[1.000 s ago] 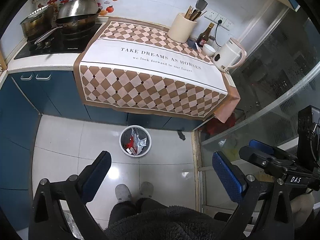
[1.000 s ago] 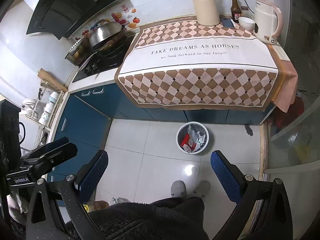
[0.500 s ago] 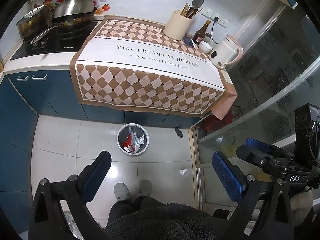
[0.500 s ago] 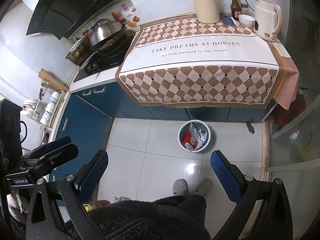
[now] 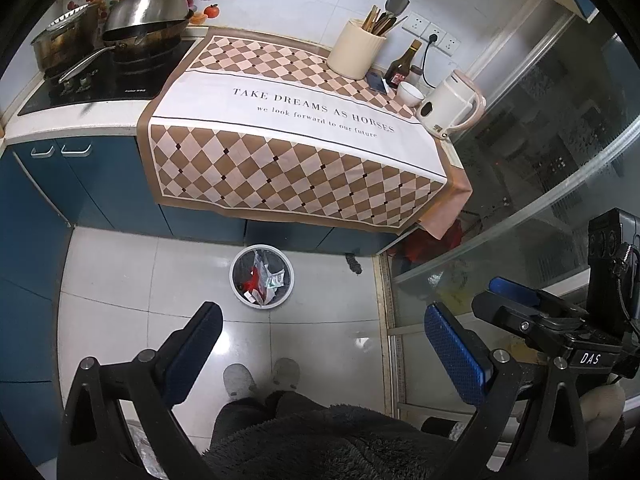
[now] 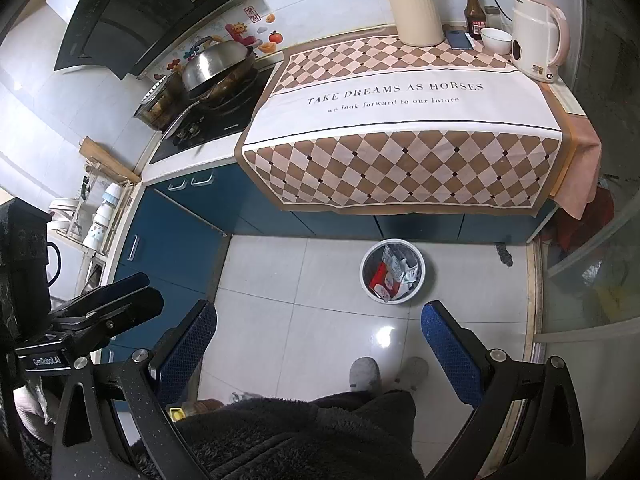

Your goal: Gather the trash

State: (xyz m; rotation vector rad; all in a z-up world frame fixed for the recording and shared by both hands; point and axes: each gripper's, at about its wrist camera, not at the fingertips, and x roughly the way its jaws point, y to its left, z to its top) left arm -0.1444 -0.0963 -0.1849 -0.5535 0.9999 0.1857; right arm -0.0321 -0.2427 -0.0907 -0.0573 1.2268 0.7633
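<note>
A white round trash bin (image 5: 240, 296) stands on the tiled floor in front of the blue cabinets, holding red and white wrappers (image 5: 262, 280). It also shows in the right wrist view (image 6: 366, 284). My left gripper (image 5: 320, 340) is open and empty, high above the floor. My right gripper (image 6: 318, 340) is open and empty too, held at a similar height. The checkered cloth (image 5: 304, 152) on the counter carries no loose trash that I can see.
On the counter stand a utensil holder (image 5: 356, 56), a sauce bottle (image 5: 402, 66), a white bowl (image 5: 409, 93) and a kettle (image 5: 450, 110). Pots (image 5: 144, 28) sit on the stove at left. A glass partition (image 5: 560, 160) is on the right. My feet (image 5: 260, 376) are below.
Both views have drawn slightly back and up from the counter; the bin sits a little higher in frame. Both grippers stay open and empty.
</note>
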